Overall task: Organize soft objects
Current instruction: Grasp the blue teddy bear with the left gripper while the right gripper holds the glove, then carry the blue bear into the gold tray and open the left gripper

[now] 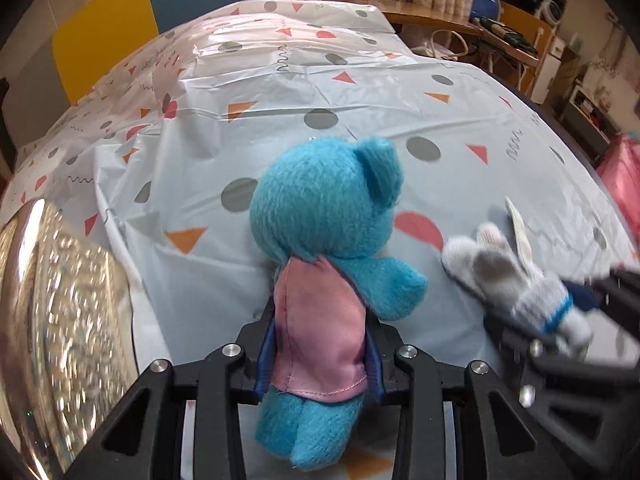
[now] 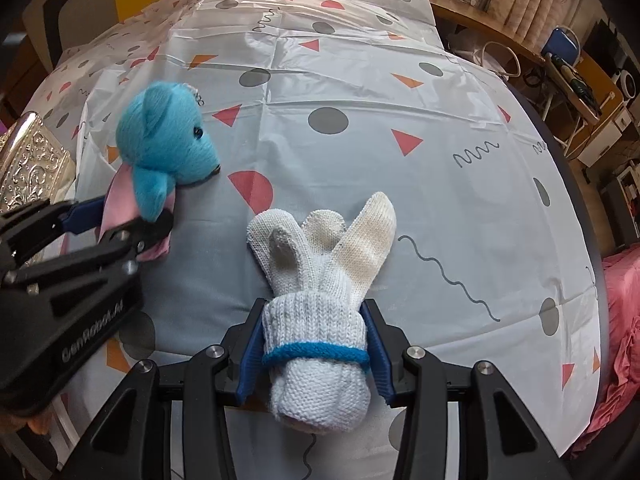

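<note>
Blue pads of the left gripper (image 1: pixel 318 354) press both sides of the bear (image 1: pixel 320 240) at bottom centre of the left wrist view, clamped on its pink cape at the waist. Its head stands up toward frame centre, legs hanging below the pads. In the right wrist view the same bear sits at middle left, face turned to the right, clear of the cloth (image 2: pixel 400 92) as far as I can tell.

At bottom centre of the right wrist view, the right gripper (image 2: pixel 316 344) is clamped on the ribbed cuff of a white glove (image 2: pixel 320 276), just above its blue band. The glove's fingers splay upward in the frame and seem to rest on the cloth. From the left wrist view this pair shows blurred at lower right, beside the bear's arm.

An embossed silver tray (image 1: pixel 60 312) fills the lower left of the left wrist view, just beside the bear, and shows at the left edge of the other view. I judge it the likely place for the soft things, though the task does not say so.

Both items appear gripped, so the step in hand is carrying. To do it well:
- Keep each clamp steady; plush and knit compress and may slip out.
- Lift the glove until its fingers clear the cloth, which is loose and creased and could drag.
- Move one hand at a time, since the grippers sit near each other.
- Lower each item fully over the tray before letting go.
</note>
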`<control>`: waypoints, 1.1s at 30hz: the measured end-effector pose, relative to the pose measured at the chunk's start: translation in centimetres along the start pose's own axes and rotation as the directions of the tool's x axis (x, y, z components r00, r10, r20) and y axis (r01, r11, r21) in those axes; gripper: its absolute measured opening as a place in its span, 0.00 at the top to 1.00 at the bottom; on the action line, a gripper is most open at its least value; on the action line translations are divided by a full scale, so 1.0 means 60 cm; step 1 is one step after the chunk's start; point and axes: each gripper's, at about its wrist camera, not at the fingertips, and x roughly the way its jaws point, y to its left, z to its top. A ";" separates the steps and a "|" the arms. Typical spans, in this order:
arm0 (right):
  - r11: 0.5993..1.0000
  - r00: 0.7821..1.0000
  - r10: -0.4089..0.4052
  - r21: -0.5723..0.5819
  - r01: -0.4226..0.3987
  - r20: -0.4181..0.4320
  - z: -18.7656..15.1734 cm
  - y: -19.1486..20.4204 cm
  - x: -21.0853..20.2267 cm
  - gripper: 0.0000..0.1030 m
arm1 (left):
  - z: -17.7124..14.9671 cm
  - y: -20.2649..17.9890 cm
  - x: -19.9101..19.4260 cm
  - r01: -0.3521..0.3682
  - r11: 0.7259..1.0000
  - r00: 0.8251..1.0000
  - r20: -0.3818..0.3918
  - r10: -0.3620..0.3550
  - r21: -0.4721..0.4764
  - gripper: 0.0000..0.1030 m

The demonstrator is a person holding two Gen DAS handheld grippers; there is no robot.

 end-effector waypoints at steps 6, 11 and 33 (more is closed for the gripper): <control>1.000 1.000 0.005 0.005 -0.005 0.010 -0.008 0.000 -0.004 0.55 | -0.050 -0.006 -0.028 -0.018 0.999 0.998 0.053 0.016 0.033 0.63; 1.000 1.000 -0.003 0.022 0.003 0.012 -0.009 -0.006 -0.007 0.59 | -0.071 -0.017 -0.039 -0.055 0.995 0.995 0.089 0.047 0.082 0.63; 1.000 0.999 -0.025 0.009 0.024 0.033 -0.009 0.002 -0.007 0.58 | 0.042 0.023 -0.150 0.109 0.993 0.978 0.183 -0.101 -0.035 0.73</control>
